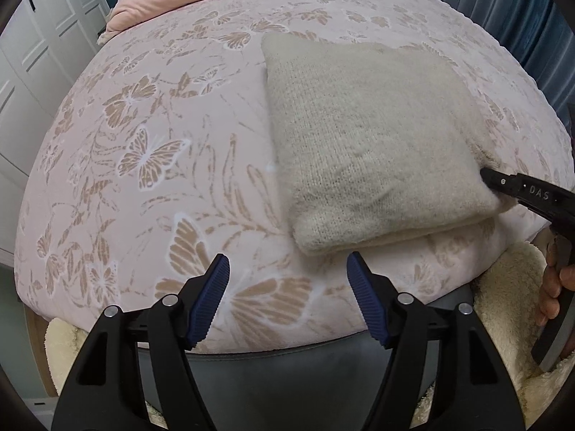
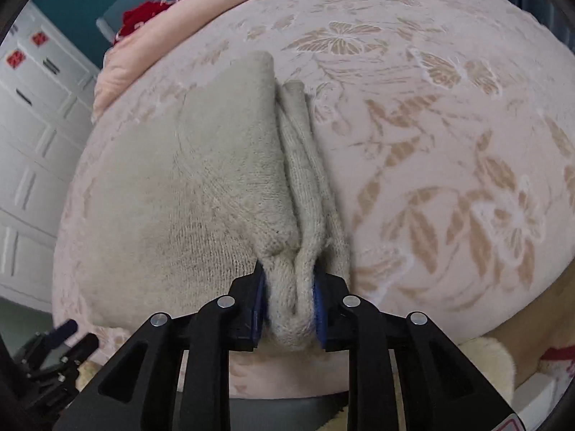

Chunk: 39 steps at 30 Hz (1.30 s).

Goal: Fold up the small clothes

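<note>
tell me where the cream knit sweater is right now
The folded cream knit sweater lies on the pink butterfly bedspread, right of centre in the left wrist view, ahead of the open left gripper; the right gripper pinches its near-right edge.

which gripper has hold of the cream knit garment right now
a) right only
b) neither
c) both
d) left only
a: the right gripper is clamped on a bunched edge of the cream knit garment, while the left gripper hangs open over the butterfly bedspread, apart from the garment.

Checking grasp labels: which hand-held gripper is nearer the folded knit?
Right. Right hand-held gripper is clamped on the folded knit; left hand-held gripper hangs open, short of it.
</note>
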Available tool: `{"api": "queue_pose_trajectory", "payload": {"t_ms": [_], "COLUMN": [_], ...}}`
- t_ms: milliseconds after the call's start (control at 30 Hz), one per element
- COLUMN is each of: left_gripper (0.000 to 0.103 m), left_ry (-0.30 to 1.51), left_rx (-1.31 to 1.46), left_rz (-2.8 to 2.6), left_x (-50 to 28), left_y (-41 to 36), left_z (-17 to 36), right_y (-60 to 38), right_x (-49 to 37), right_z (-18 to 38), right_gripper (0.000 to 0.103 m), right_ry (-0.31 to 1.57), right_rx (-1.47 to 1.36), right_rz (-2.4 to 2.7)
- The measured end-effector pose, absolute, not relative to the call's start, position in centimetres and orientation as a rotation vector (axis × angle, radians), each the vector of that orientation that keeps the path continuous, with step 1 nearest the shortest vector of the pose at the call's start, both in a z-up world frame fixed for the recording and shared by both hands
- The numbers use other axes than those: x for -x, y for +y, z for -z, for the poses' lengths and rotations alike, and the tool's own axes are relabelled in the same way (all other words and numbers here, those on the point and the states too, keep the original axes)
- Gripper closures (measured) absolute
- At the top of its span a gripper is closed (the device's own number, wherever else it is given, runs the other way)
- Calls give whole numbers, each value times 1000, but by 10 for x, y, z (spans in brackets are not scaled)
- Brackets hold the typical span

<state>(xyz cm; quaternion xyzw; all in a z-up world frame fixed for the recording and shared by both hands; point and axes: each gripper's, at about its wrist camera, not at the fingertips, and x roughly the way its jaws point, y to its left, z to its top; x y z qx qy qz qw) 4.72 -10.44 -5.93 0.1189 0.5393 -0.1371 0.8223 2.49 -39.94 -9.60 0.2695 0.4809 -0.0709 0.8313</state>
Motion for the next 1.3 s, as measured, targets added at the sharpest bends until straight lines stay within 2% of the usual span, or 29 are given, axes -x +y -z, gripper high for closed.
{"api": "queue_pose_trajectory", "payload": {"t_ms": [100, 267, 367, 467, 567, 600, 633, 733, 767, 800, 867, 933, 1033, 1067, 1100, 1233, 1300], "left_gripper": [30, 30, 30, 30, 30, 30, 30, 30, 30, 30, 29, 29, 27, 27, 27, 25, 22], "left_ry": [1146, 1165, 1168, 1167, 1167, 1168, 1172, 1176, 1176, 1176, 1169, 1168, 1175, 1176, 1175, 1148, 1139], "left_rx": [-256, -227, -218, -214, -202, -198, -192, -174, -164, -145, -93, -53, -5, 7, 10, -27, -49], "left_rz": [266, 253, 249, 241, 221, 210, 201, 191, 192, 202, 234, 275, 315, 323, 327, 353, 361], "left_x": [-47, -51, -52, -51, -51, -51, -52, -55, -57, -59, -64, -70, -82, -86, -88, -89, -90], "left_y": [-99, -90, -88, -82, -71, -67, -63, -53, -51, -50, -50, -57, -72, -77, -83, -100, -108], "left_z": [61, 65, 66, 64, 62, 62, 63, 62, 61, 60, 56, 53, 49, 47, 45, 36, 37], "right_y": [-402, -376, -335, -285, -249, -243, -241, -246, -256, -270, -306, -343, -378, -380, -380, -389, -395], "right_x": [-15, -8, -27, -55, -86, -91, -89, -81, -74, -66, -53, -44, -46, -47, -47, -27, -31], "right_z": [68, 2, -19, -6, 59, 83, 95, 67, 50, 35, 17, 22, 58, 71, 79, 52, 65], "right_gripper": [70, 70, 77, 82, 82, 86, 86, 86, 80, 64, 41, 41, 40, 55, 88, 91, 90], "right_ry": [947, 797, 787, 853, 1063, 1124, 1110, 1071, 1022, 963, 885, 895, 1027, 1062, 1071, 898, 941], "right_rx": [-595, -477, -419, -321, -276, -267, -265, -268, -298, -316, -338, -382, -481, -496, -508, -584, -563], "right_rz": [201, 201, 19, -117, -169, -157, -165, -166, -148, -106, 18, 112, 143, 130, 116, 102, 123]}}
